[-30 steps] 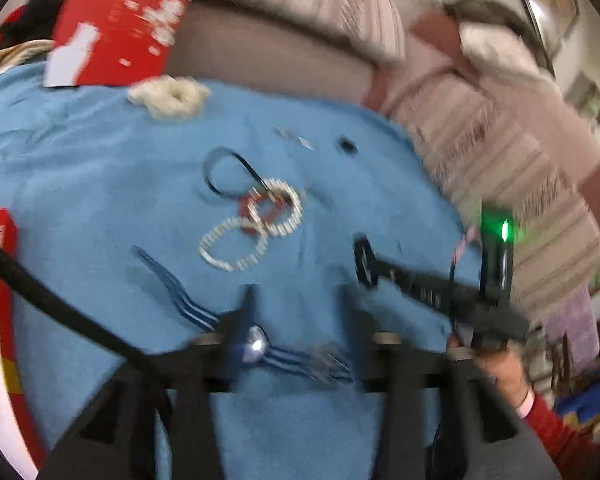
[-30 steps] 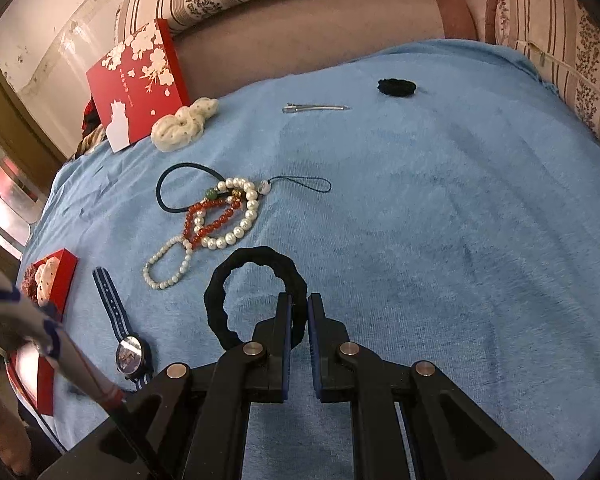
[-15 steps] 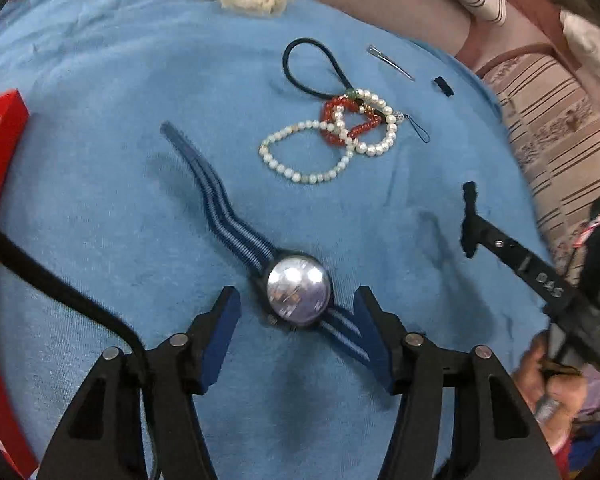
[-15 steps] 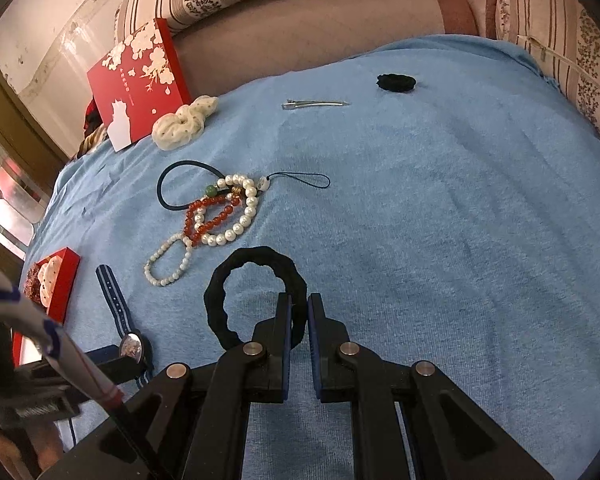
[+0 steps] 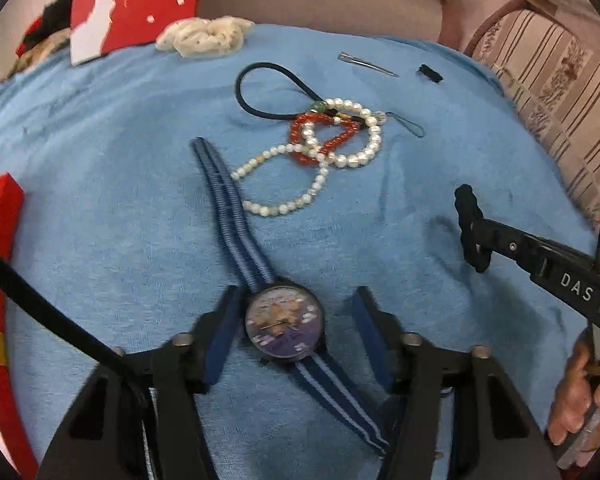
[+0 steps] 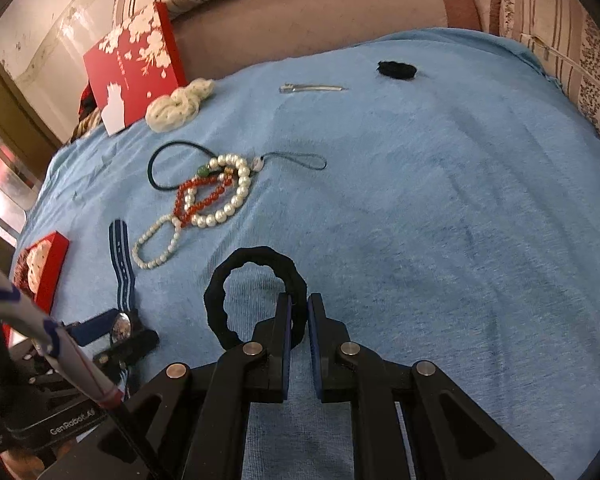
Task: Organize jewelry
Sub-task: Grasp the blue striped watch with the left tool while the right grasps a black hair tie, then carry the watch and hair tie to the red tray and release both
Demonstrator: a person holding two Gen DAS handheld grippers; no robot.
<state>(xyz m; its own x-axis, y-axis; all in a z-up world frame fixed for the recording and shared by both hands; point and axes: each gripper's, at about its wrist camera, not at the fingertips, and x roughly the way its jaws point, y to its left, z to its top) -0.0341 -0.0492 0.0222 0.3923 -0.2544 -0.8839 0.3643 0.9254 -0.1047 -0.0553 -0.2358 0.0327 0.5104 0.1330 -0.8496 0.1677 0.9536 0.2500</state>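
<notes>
A watch [image 5: 285, 328] with a blue striped strap lies on the blue cloth [image 5: 100, 208]. My left gripper [image 5: 296, 312] is open, with its jaws on either side of the watch face. My right gripper [image 6: 299, 312] is shut on a black hair tie [image 6: 220, 304] and holds it above the cloth; the tie also shows in the left wrist view [image 5: 470, 228]. Pearl and red bead bracelets [image 5: 324, 148] lie tangled with a black cord loop [image 5: 260, 92] beyond the watch. They show in the right wrist view [image 6: 212, 196] too.
A red open box [image 6: 46, 268] with items inside sits at the left edge. A red flowered box lid [image 6: 134, 64] leans at the back, a cream scrunchie [image 6: 178, 104] beside it. A metal hair clip [image 6: 312, 88] and a small black scrunchie [image 6: 396, 69] lie far back. Striped cushions surround the cloth.
My left gripper has moved down and forward, so its open jaws now flank the watch face. My right gripper has stayed still with the black hair tie.
</notes>
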